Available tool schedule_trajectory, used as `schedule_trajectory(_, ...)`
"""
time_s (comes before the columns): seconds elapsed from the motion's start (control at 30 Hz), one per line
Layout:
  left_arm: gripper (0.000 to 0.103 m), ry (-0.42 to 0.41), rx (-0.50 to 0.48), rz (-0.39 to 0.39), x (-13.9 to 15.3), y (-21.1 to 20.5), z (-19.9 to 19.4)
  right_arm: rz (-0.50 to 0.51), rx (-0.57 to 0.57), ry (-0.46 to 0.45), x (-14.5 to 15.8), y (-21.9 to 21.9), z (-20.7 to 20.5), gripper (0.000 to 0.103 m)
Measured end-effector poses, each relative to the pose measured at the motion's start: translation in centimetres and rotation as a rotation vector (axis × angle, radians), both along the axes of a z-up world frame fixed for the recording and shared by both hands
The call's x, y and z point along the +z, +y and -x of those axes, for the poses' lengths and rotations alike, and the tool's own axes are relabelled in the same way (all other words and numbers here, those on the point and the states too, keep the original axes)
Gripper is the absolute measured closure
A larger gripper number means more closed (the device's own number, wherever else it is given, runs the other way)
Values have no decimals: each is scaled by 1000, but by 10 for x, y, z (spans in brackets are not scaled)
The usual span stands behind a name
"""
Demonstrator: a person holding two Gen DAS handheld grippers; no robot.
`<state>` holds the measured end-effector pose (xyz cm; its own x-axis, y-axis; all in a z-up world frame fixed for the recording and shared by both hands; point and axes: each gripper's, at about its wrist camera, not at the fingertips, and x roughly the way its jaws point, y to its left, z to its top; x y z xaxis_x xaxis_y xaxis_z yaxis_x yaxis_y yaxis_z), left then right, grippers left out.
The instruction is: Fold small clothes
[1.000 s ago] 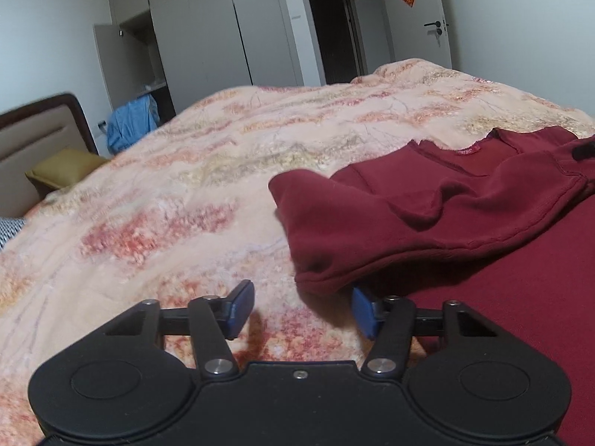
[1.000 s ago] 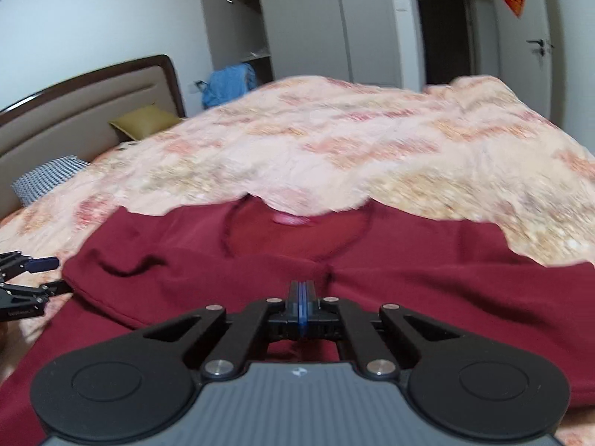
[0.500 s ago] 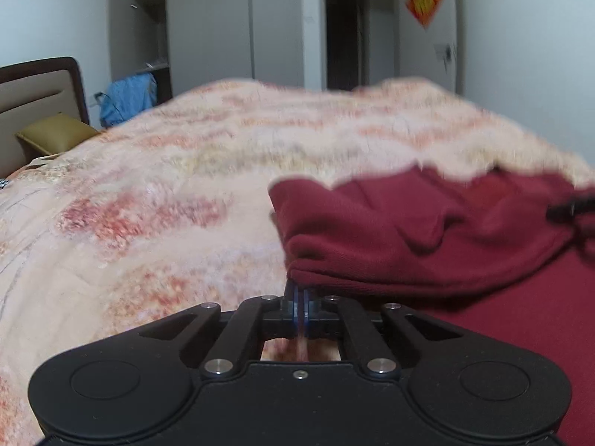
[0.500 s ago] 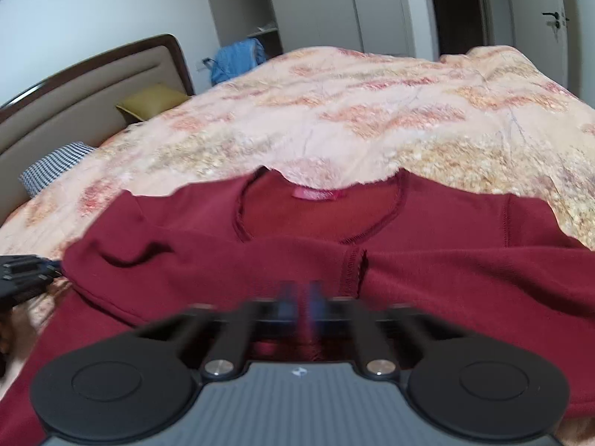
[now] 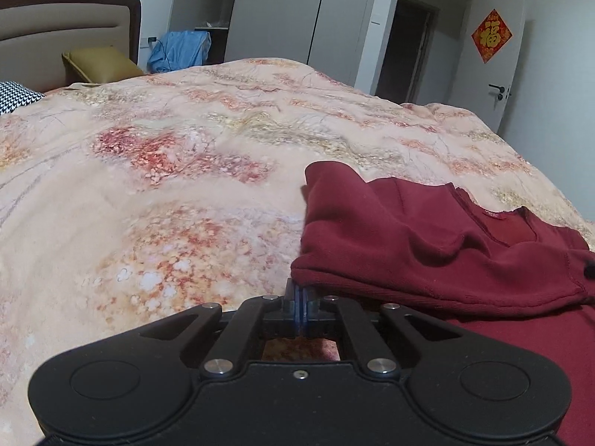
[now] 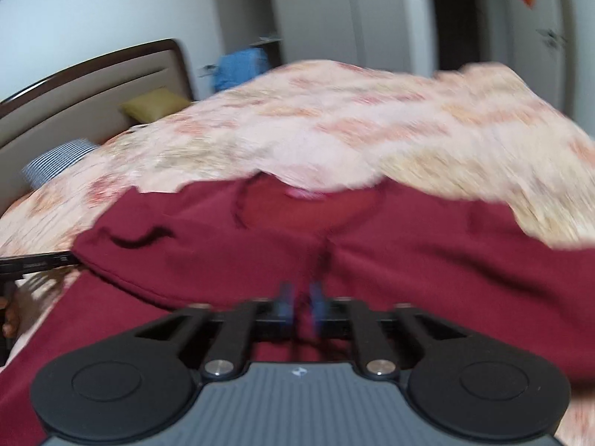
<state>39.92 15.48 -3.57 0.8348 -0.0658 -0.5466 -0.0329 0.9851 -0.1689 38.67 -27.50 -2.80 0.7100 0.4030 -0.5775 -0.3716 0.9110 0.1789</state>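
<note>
A dark red top (image 5: 427,249) lies on the flowered bedspread (image 5: 186,186), both sleeves folded across its chest. My left gripper (image 5: 299,297) is shut, its blue pads pinched at the red top's left folded edge. In the blurred right wrist view the red top (image 6: 409,260) fills the foreground, neckline toward the far side. My right gripper (image 6: 300,299) sits over the middle of the top where the sleeve ends meet; its blue pads stand a small gap apart, with red cloth showing between them. The left gripper's tip (image 6: 37,260) shows at the left edge.
The headboard (image 5: 67,37), a mustard pillow (image 5: 100,65) and a checked pillow (image 5: 15,94) are at the far left. A blue garment (image 5: 178,50) hangs by the wardrobe. A door with a red sign (image 5: 491,35) is at the right.
My left gripper went from open to shut on the top's left edge. My right gripper's pads went from pressed together to slightly apart. Both cameras shifted.
</note>
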Motion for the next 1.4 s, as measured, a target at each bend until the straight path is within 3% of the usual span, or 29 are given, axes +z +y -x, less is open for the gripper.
schedule_trajectory(0.03,103,-2,1,7,-1,1,0,-2,32,-9,5,12,-6,42)
schedule_trajectory(0.07,103,-4,0,16,-2,3,1,-6,66,-13,9,25,-14,37)
schedule_trajectory(0.27,103,-31,5,55,-13,6,3,-21,319,2,17,135,-74,31)
schedule_trajectory(0.43,103,-30,-3,62,-15,6,1,-54,413,76,11,222,-130,28)
schedule_trajectory(0.5,103,-33,-3,75,-15,9,1,-42,440,103,9,250,-146,37)
schedule_trajectory(0.57,103,-37,0,80,-16,10,1,-18,464,119,6,271,-156,62)
schedule_trajectory(0.6,103,-42,2,78,-15,10,2,4,477,121,6,280,-158,91)
schedule_trajectory(0.63,103,-48,6,78,-14,10,3,40,487,114,6,287,-158,96)
schedule_trajectory(0.7,103,-68,16,75,-10,9,8,93,472,51,11,293,-153,96)
schedule_trajectory(0.8,103,-86,36,66,-4,6,12,64,412,-29,24,291,-156,97)
schedule_trajectory(0.9,103,-39,59,43,-10,4,6,69,390,-41,17,300,-161,97)
schedule_trajectory(1.0,102,-22,45,113,-13,14,4,110,406,-9,2,309,-161,94)
schedule_trajectory(1.07,99,-12,29,158,-11,21,5,85,407,-1,3,299,-158,81)
schedule_trajectory(1.13,91,2,30,159,-8,22,6,66,388,-22,13,278,-150,48)
schedule_trajectory(1.17,88,10,28,148,-5,21,6,55,378,-35,19,264,-145,40)
schedule_trajectory(1.23,61,4,22,126,1,17,9,54,354,-65,29,232,-131,23)
schedule_trajectory(1.27,54,-2,26,113,4,15,12,55,337,-79,32,213,-123,21)
schedule_trajectory(1.33,28,-18,35,80,13,8,18,72,289,-100,36,173,-104,9)
schedule_trajectory(1.4,12,-42,56,49,21,1,23,103,218,-134,34,133,-82,1)
